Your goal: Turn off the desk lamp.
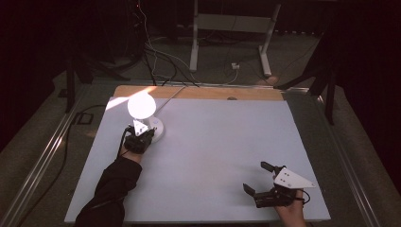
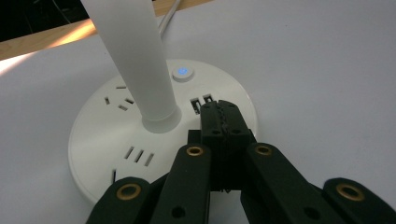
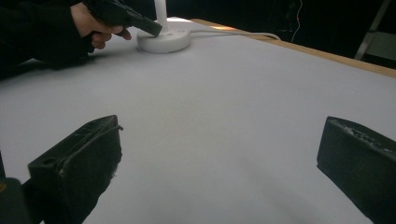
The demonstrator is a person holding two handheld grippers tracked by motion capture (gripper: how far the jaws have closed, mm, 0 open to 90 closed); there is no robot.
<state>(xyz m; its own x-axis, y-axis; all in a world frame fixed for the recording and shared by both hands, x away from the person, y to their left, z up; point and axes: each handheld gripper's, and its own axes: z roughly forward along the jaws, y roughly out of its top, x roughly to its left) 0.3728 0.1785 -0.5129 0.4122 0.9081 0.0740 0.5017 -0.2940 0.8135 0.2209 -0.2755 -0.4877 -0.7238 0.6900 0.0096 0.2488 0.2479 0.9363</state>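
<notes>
Left gripper (image 2: 223, 117) jaws pressed together, tip over desk lamp base (image 2: 93, 154) near lit power button (image 2: 182, 72), likely for pressing; right gripper (image 1: 257, 177) spread, idle.

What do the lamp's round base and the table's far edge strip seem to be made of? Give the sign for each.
Lamp base: likely white plastic, satin; smooth moulded surface with cut socket slots. Far edge strip: looks like wood or wood laminate; warm brown tone, though no grain is discernible.

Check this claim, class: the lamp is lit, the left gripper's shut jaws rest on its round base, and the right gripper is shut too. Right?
Not quite. The right gripper is open: the right gripper view shows its jaws wide apart over bare table. The lamp is lit, and the left gripper is shut on the base.
</notes>
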